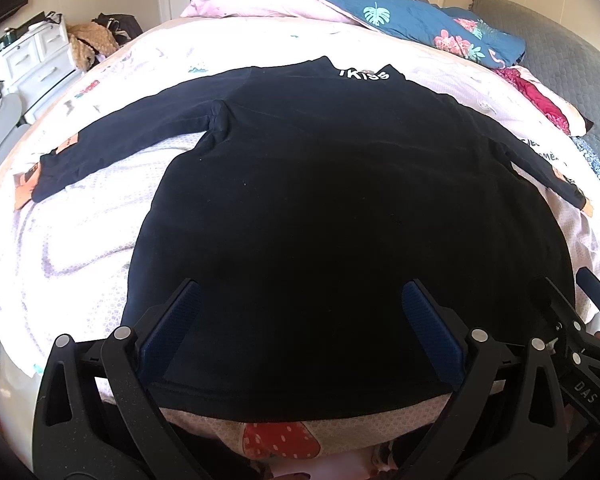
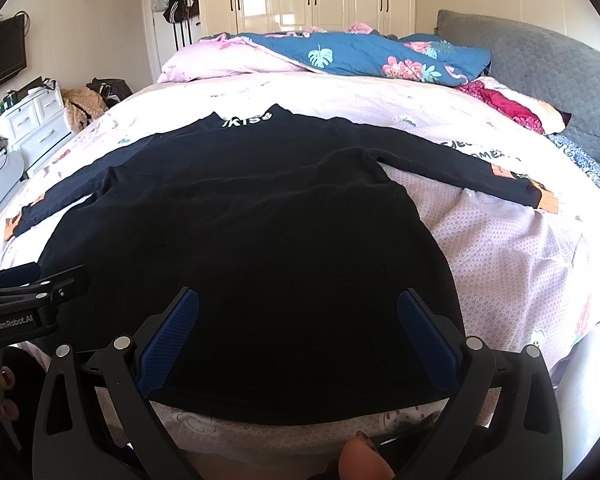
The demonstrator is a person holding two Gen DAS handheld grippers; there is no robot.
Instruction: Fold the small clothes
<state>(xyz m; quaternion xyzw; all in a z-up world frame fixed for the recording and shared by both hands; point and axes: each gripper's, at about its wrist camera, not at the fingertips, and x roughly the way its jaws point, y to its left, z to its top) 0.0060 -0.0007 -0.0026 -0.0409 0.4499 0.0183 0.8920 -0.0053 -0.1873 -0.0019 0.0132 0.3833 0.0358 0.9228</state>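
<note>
1. The dark long-sleeved top (image 1: 340,200) lies flat on the bed (image 1: 80,248), hem edge nearest me, collar far away — its long axis runs straight ahead of my fingers, sleeves spread out to both sides.
2. My left gripper (image 1: 300,332) hangs over the hem's left half, my right gripper (image 2: 298,336) over its right half; neither is clearly nearer.
3. Both pairs of fingers stand wide apart, holding nothing — whether the tips touch the cloth I cannot tell.
</note>
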